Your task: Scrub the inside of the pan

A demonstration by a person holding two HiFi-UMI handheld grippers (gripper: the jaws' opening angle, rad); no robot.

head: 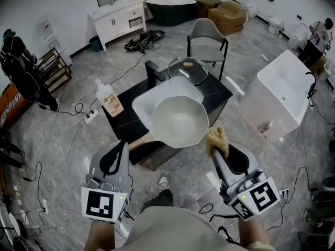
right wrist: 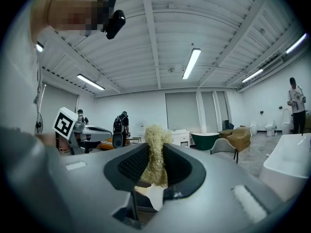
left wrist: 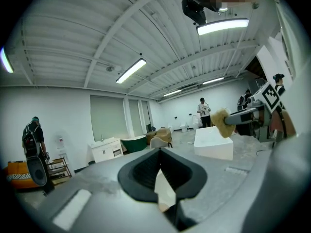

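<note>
This looks like a bathroom-fittings showroom or warehouse hall used as a work space. The room is large and open, with white walls, a glossy marble-look floor (head: 73, 150) and a ribbed metal ceiling (left wrist: 97, 33) carrying strip lights (left wrist: 131, 70). Fixtures stand loose around it: a white bathtub (head: 282, 95), a dark tub (head: 170, 9), a white vanity (head: 118, 17), a toilet (head: 275, 22) and cardboard boxes (head: 229, 13). In the middle stands a black tabletop (head: 123, 124) with a sink (head: 142, 106). Cables (head: 78, 109) and a power strip (head: 92, 116) trail over the floor, and people (head: 18, 61) stand at the edges.
</note>
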